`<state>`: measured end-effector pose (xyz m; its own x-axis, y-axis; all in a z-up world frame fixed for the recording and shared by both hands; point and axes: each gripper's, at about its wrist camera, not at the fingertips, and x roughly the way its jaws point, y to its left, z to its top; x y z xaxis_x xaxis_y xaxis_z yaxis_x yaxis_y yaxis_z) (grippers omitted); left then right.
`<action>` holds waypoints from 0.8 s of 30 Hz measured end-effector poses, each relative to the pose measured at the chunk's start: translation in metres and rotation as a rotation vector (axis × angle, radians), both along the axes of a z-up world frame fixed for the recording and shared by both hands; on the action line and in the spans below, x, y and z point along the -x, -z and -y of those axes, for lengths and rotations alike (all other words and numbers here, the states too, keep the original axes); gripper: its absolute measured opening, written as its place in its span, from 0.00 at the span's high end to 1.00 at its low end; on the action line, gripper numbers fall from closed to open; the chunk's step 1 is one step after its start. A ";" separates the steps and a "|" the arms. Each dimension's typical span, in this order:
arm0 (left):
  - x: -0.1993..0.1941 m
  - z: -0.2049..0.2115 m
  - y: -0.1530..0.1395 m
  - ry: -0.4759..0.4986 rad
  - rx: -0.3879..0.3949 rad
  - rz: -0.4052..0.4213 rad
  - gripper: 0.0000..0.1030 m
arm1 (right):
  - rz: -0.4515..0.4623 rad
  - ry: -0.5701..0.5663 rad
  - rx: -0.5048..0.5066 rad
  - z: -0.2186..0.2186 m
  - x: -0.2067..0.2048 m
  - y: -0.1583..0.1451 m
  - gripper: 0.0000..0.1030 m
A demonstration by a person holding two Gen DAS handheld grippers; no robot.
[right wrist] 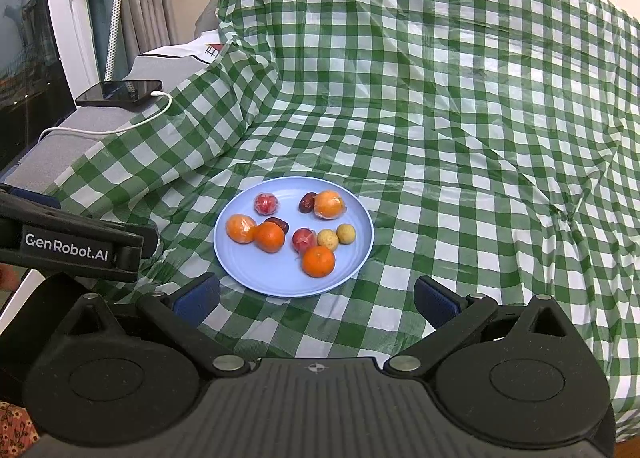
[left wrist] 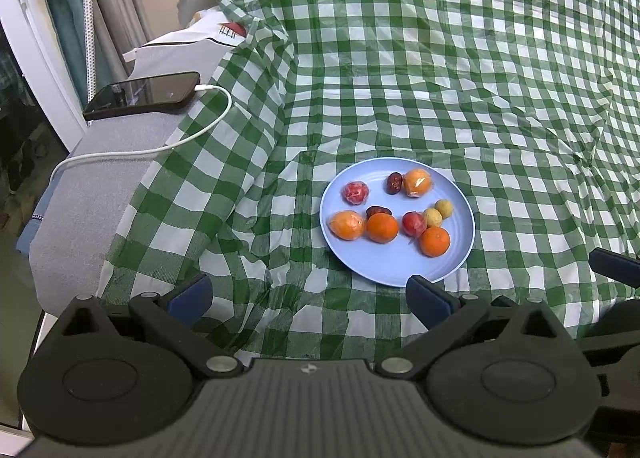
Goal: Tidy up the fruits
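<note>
**Nine fruits on one blue plate, both grippers spread and empty**

One light-blue plate [left wrist: 400,270] lay on the green-and-white checked cloth [left wrist: 440,78], and it carried nine pieces. Two were bare oranges [left wrist: 382,227], smooth and bright. Two more orange fruits [left wrist: 346,224] sat in clear wrap, one at the plate's left, one at the far side. Two red fruits [left wrist: 355,192], also wrapped, were well apart. Two dark red dates [left wrist: 394,183] lay near the wrapped orange ones, and two small yellow-brown round fruits [left wrist: 433,217] touched each other on the right.

The left hand-held gripper [left wrist: 308,298] hovered before the plate with its blue pads wide apart, pinching nothing. The right hand-held gripper [right wrist: 316,300] hung likewise, spread and empty, the plate's near rim between its fingers.

The cloth was wrinkled and rose in a draped mound behind the plate. To the left, on a grey cushioned surface [left wrist: 100,186], one black phone [left wrist: 144,95] rested with one white charging cable [left wrist: 192,134] plugged in. Curtains [left wrist: 120,2] hung beyond. Nothing lay between the grippers and the plate.
</note>
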<state>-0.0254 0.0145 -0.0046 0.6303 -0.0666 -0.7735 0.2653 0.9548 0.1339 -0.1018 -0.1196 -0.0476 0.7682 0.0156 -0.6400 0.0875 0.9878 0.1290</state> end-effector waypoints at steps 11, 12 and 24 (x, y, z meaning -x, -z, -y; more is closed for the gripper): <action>0.001 0.001 0.001 0.005 -0.012 0.010 0.00 | -0.005 -0.002 -0.001 -0.002 0.000 0.003 0.01; 0.001 0.001 0.001 0.005 -0.013 0.010 0.00 | -0.005 -0.002 -0.002 -0.002 0.000 0.003 0.01; 0.000 0.000 0.001 0.009 -0.020 0.010 0.00 | -0.007 0.000 -0.002 -0.004 -0.001 0.003 0.01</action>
<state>-0.0251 0.0143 -0.0057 0.6374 -0.0570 -0.7684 0.2725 0.9495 0.1557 -0.1008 -0.1160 -0.0505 0.7634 0.0170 -0.6457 0.0883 0.9875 0.1304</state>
